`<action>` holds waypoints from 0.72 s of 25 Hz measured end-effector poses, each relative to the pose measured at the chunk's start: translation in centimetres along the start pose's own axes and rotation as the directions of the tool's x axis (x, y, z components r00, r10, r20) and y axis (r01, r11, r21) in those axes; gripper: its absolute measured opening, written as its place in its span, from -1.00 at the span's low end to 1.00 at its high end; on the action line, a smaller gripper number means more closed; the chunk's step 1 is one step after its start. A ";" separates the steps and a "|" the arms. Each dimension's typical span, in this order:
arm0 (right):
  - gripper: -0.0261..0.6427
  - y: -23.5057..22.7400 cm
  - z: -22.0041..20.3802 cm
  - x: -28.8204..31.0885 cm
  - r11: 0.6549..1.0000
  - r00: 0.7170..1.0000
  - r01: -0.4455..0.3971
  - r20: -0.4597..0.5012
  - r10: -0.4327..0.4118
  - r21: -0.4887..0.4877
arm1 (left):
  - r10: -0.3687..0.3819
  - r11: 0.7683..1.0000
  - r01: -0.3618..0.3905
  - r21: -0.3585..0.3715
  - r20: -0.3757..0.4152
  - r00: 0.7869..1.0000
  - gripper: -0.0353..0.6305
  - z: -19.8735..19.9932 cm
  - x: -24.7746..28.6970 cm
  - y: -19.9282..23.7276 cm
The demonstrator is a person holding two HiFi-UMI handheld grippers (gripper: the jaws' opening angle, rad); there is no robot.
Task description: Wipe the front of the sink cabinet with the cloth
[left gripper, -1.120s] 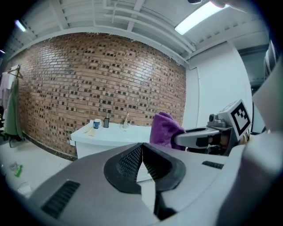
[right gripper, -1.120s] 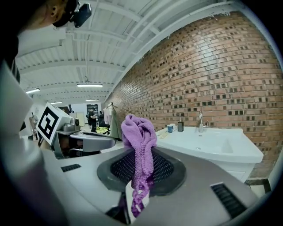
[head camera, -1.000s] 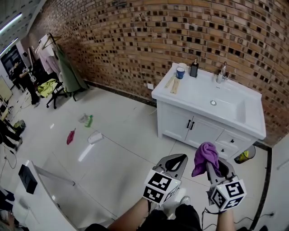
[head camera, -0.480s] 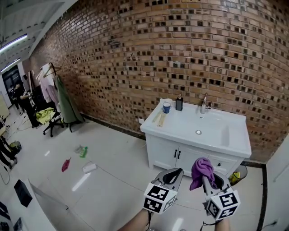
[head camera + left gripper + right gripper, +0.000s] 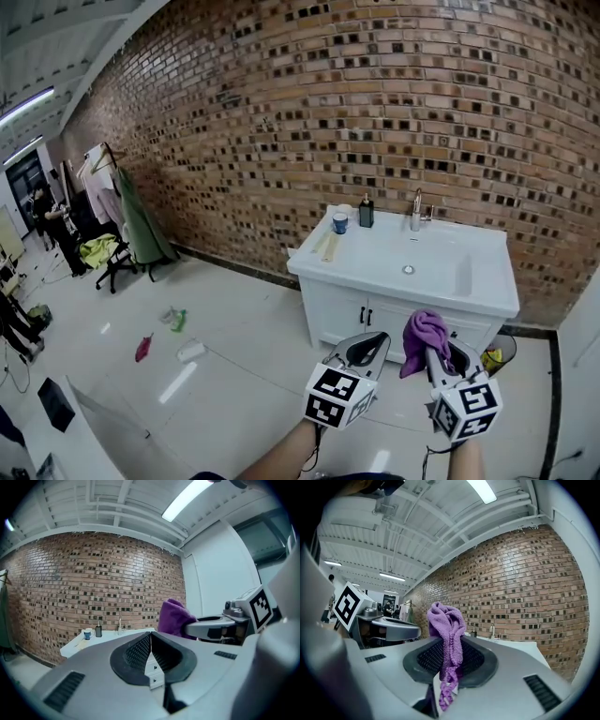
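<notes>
Cloth [image 5: 427, 330], purple and bunched, stood pinched between the jaws of my right hand-held gripper [image 5: 434, 354], its loose wad out front so it could meet a surface first. My left hand-held gripper [image 5: 360, 351] was closed on nothing, spare for now. Both hung well short of the sink cabinet [image 5: 335, 311] at twelve o'clock, its white front not yet touched.

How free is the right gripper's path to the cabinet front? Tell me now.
Probably yes: the right gripper, shut on the purple cloth, faces the sink cabinet front with nothing visible between, though they stand apart.
</notes>
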State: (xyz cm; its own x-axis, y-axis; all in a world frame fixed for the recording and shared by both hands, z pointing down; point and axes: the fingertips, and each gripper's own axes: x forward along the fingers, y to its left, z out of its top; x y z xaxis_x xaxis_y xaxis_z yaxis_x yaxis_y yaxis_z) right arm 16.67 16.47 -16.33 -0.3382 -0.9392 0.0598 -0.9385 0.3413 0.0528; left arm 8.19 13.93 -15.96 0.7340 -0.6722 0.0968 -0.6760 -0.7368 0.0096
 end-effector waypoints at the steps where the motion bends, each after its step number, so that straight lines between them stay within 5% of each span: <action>1: -0.71 -0.1 -0.1 0.0 1.000 1.000 0.001 0.001 -0.001 0.004 | -0.001 1.000 0.001 0.000 -0.002 1.000 -0.88 0.0 0.1 -0.1; 18: -0.71 -0.9 -0.6 -0.2 1.000 1.000 -0.025 -0.009 0.025 0.011 | 0.006 1.000 -0.006 -0.006 -0.026 1.000 -0.88 -0.9 0.9 -0.7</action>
State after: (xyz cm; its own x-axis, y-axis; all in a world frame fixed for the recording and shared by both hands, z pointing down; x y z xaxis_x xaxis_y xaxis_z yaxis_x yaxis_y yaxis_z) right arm 17.60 16.36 -15.80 -0.3612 -0.9298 0.0701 -0.9303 0.3645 0.0404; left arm 9.24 13.92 -15.03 0.7282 -0.6742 0.1229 -0.6806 -0.7325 0.0146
